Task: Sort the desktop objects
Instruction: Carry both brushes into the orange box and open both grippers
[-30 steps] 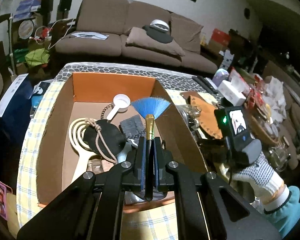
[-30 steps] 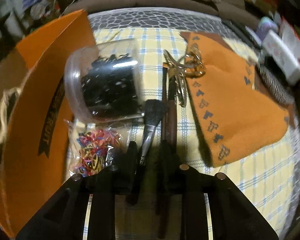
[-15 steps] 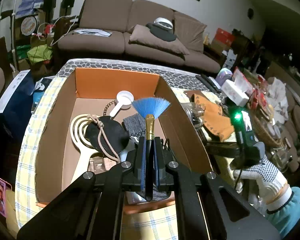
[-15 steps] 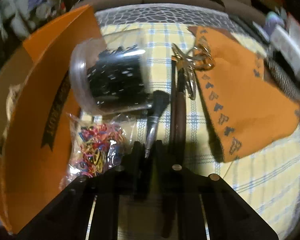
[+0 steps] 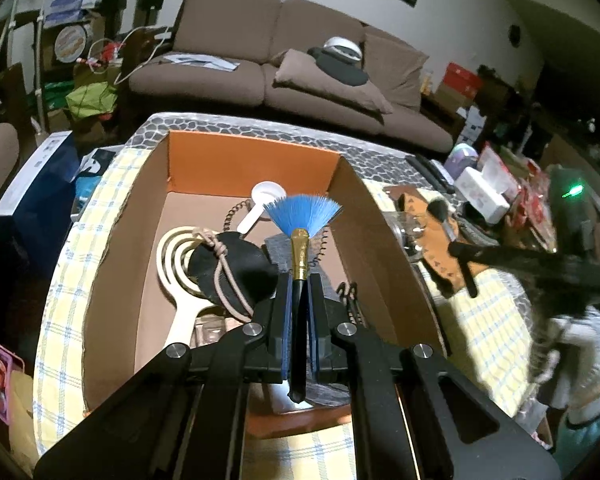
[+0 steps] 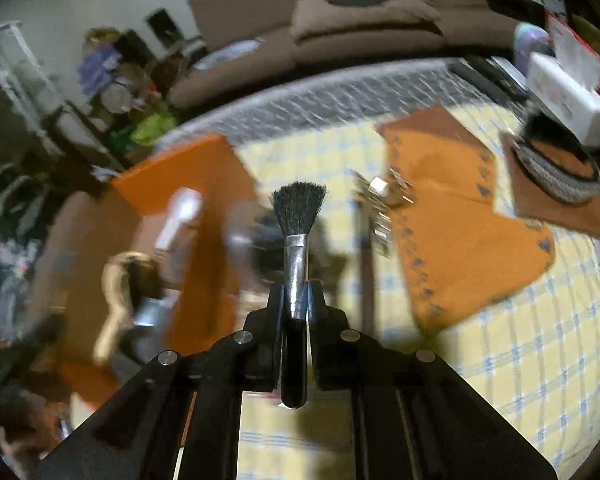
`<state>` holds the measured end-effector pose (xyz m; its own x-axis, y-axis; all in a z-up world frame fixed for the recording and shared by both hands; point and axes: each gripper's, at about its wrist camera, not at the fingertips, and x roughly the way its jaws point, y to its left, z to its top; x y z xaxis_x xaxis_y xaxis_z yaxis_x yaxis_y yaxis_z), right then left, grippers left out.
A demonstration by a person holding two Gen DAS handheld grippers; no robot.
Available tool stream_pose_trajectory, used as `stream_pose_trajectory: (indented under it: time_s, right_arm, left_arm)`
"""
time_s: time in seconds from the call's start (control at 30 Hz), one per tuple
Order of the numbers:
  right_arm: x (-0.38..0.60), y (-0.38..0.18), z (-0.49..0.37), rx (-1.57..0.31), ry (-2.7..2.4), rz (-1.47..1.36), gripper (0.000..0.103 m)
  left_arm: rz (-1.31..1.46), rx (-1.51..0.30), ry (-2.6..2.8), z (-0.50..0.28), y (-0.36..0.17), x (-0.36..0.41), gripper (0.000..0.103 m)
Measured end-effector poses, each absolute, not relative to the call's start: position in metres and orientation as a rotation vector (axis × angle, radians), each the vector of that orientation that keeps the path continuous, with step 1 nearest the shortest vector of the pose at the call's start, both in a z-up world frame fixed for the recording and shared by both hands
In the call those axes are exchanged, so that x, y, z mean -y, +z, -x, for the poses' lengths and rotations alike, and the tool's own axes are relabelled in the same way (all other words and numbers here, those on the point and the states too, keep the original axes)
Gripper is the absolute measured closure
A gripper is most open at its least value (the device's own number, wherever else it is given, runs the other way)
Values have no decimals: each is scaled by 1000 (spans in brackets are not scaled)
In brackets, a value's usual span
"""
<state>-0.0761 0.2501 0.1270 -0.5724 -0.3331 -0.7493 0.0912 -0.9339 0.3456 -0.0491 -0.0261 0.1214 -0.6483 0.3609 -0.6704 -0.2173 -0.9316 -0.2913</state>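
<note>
Brown upholstery covers the sofa (image 5: 284, 60) across the top of the left wrist view, behind a desk (image 5: 60, 312) under a yellow checked cloth. Filling the centre of that view, the cardboard box (image 5: 380, 248) stands open with orange inner flaps, and inside it lie a cream looped paddle (image 5: 176, 280), a black disc with a tan cord (image 5: 232, 268), a grey knitted piece (image 5: 280, 248) and a white scoop (image 5: 260, 204). An orange felt mat (image 6: 460, 232) lies on the cloth right of centre in the right wrist view, with a round woven coaster (image 6: 556, 172) on a brown square at its upper right and a blurred metal clip (image 6: 380, 200) at its left edge. At bottom centre of the left view, the left hand-held gripper (image 5: 299, 304) is clenched on the black handle of a blue fan brush (image 5: 302, 216), whose bristles hang over the box interior. The right hand-held gripper (image 6: 296, 300) grips a black-bristled brush (image 6: 298, 208) by its metal ferrule, lifted clear of the cloth, just right of the box wall.
</note>
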Motion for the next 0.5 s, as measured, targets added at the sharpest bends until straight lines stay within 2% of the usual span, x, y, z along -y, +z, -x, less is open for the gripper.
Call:
stream_pose_trajectory:
  time_s: [0.2,0.5]
  right_arm:
    - [-187,135,73,413,-2374,-1253,93]
    - [-129,103,79,224,-2333,-1363,93]
  left_arm:
    - [1170,265,2588,55,105,24,96]
    - [1246,242,2559,59,87,11,96]
